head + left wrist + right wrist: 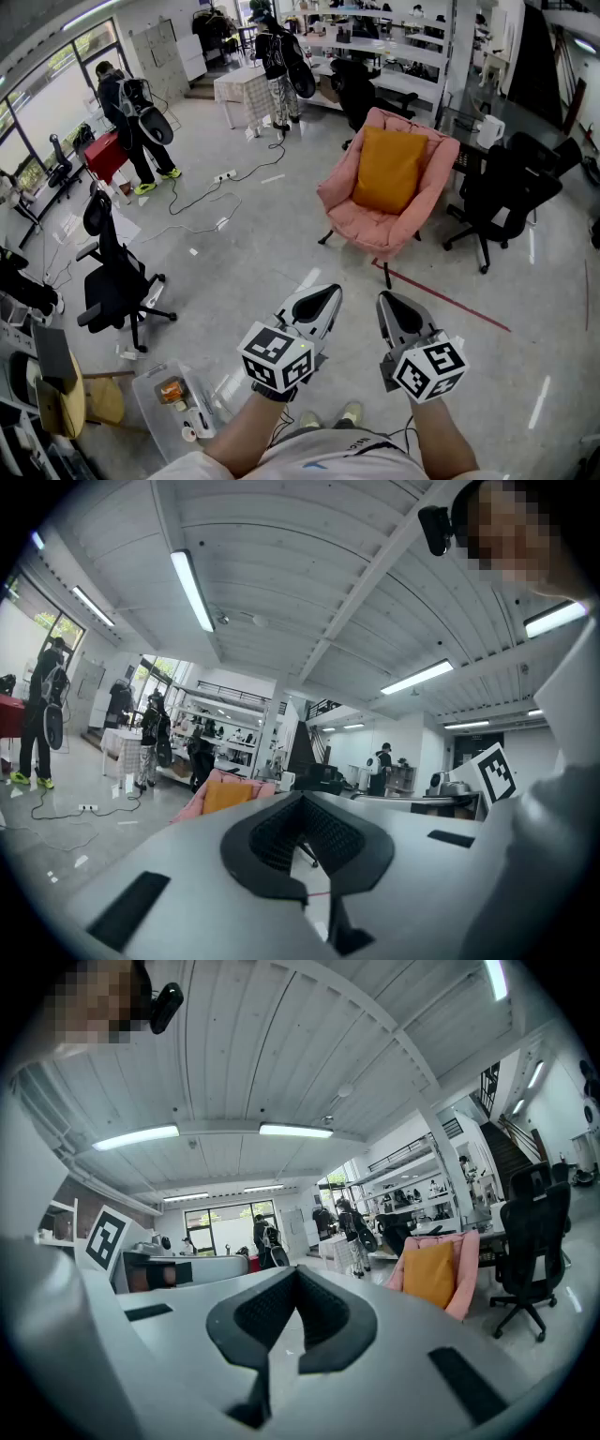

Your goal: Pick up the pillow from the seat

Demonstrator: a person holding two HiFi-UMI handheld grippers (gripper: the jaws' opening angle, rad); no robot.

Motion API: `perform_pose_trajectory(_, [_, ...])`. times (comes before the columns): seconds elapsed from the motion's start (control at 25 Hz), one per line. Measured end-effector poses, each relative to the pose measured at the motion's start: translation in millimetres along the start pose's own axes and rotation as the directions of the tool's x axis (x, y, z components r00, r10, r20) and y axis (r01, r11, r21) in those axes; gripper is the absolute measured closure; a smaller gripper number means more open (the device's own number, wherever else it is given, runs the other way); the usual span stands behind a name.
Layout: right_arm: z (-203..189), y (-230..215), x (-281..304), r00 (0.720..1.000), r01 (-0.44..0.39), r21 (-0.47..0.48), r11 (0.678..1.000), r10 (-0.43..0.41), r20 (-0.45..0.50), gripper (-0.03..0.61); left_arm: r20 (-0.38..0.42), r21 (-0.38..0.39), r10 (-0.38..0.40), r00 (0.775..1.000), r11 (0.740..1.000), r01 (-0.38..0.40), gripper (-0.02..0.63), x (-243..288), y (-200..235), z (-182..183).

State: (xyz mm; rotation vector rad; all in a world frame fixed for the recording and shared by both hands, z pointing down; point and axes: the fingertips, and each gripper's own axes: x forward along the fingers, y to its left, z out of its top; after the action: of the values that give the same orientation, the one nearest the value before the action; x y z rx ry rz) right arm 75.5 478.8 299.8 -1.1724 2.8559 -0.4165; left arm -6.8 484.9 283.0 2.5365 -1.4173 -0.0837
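Note:
An orange pillow [387,169] stands upright against the back of a pink armchair [427,192], on its seat, a few steps ahead of me. Both grippers hang low in front of my body, well short of the chair. My left gripper [323,293] is shut with nothing in it. My right gripper [395,302] is also shut and holds nothing. In the left gripper view the pillow [228,796] shows past the closed jaw tips of the left gripper [302,799]. In the right gripper view the pillow [430,1274] and armchair [466,1274] lie right of the right gripper [296,1274].
A black office chair [502,192] stands right of the armchair, another [112,277] at my left. Cables [202,192] trail over the floor and a red tape line [450,298] runs by the armchair's leg. Two people [131,122] [281,56] stand farther back. A clear box [173,398] sits near my feet.

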Motion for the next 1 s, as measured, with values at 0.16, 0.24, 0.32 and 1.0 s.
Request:
perform_pose_trajectory(0.16, [0, -4, -1, 1.0, -0.006, -0.006, 1.0, 0.006, 0.0, 0.563, 0.0, -0.003, 0.002, 1.0, 1.0, -0.002, 0.604, 5, -2, -3])
perform_pose_trajectory(0.24, [-1, -7, -1, 1.0, -0.01, -0.007, 1.0, 0.01, -0.002, 0.563, -0.001, -0.006, 0.006, 1.0, 1.0, -0.006, 0.604, 8, -2, -5])
perform_pose_trajectory(0.32, [-2, -10, -1, 1.0, -0.011, -0.005, 1.0, 0.011, -0.004, 0.563, -0.004, -0.006, 0.006, 1.0, 1.0, -0.006, 0.604, 11, -3, -5])
perform_pose_trajectory(1.0, [15, -61, -16, 0.998, -0.022, 0.056, 0.998, 0.019, 0.06, 0.561, -0.006, 0.011, 0.045, 0.999, 0.999, -0.045, 0.603, 45, -3, -1])
